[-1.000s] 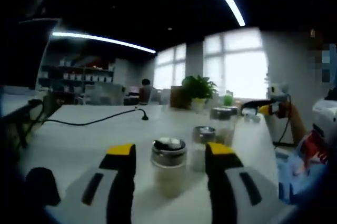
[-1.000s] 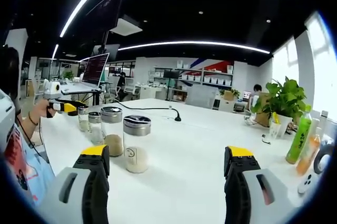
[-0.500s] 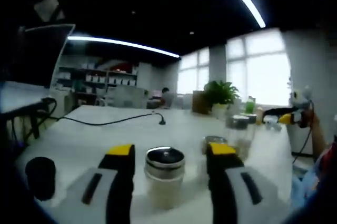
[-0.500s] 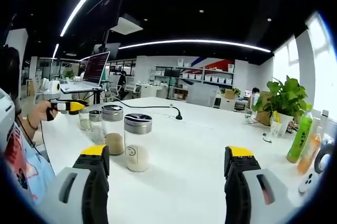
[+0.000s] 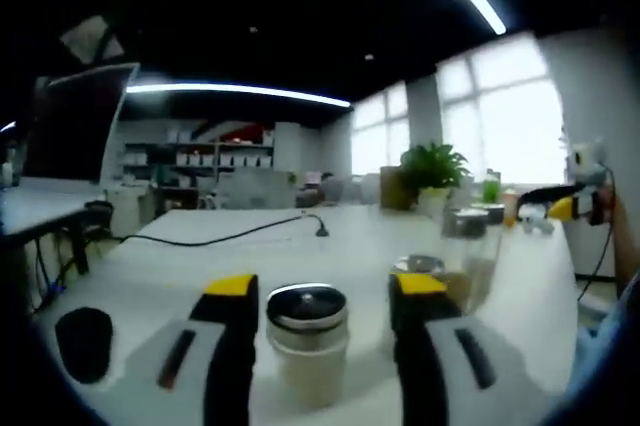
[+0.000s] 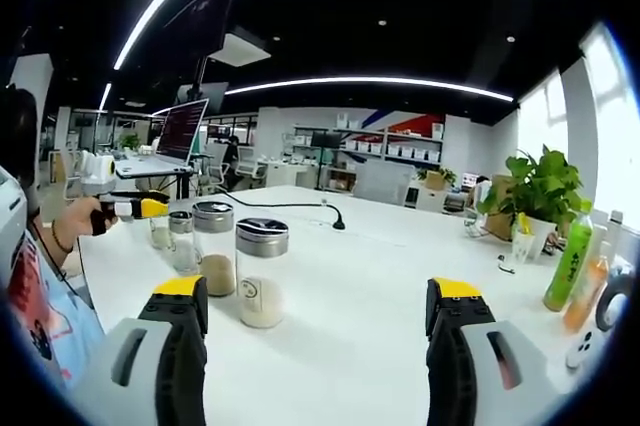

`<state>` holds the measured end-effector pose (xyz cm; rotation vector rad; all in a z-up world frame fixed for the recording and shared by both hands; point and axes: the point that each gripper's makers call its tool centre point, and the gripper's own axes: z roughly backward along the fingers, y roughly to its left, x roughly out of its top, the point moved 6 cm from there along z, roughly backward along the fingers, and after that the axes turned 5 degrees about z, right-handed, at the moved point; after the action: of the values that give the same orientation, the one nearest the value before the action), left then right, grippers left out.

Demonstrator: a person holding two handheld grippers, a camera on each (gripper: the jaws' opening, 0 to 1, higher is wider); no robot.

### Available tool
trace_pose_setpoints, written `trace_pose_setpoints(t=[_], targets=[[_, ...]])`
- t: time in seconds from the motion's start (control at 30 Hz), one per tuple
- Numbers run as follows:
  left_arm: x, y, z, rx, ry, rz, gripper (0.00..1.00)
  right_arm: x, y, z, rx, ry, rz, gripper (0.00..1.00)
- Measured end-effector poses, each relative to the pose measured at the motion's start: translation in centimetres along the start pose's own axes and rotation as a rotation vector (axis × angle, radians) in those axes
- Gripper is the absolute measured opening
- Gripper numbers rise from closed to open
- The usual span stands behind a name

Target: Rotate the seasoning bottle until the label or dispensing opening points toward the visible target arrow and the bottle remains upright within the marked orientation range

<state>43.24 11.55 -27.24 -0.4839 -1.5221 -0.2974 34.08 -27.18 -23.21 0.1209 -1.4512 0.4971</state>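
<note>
White counter (image 6: 350, 276) fills the lower frame. Left claw (image 5: 318, 296) stands wide, its yellow-tipped jaws either side of the steel-lidded seasoning bottle (image 5: 306, 341) at bottom centre, no contact visible. Right claw (image 6: 318, 308) gapes wide and holds nothing; bottles stand upright at its lower left.

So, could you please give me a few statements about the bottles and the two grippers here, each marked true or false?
1. The left gripper has its jaws on either side of a seasoning bottle. True.
2. That bottle lies on its side. False: it stands upright on the white table.
3. The right gripper is shut on a bottle. False: it is open, with bare table between its jaws.
4. A green drink bottle stands near a potted plant. True.
</note>
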Motion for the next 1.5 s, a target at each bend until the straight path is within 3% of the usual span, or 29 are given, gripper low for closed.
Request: trace_pose_setpoints(t=[0.3,0.4,1.27,1.5], targets=[[-0.5,0.4,-0.1,0.010,0.010,0.024,0.47,0.0,0.3,-0.1,0.011,0.001,-0.006,0.93],[-0.6,0.6,-0.1,0.006,0.013,0.025,0.35,0.0,0.3,-0.1,0.010,0.002,-0.007,0.93],[-0.6,1.4,-0.5,-0.111,-0.014,0.029,0.35,-0.1,0.2,-0.1,0.007,0.012,-0.007,0.92],[-0.6,1.4,-0.4,-0.160,-0.007,0.029,0.35,0.1,0.1,-0.1,-0.007,-0.001,-0.013,0.99]])
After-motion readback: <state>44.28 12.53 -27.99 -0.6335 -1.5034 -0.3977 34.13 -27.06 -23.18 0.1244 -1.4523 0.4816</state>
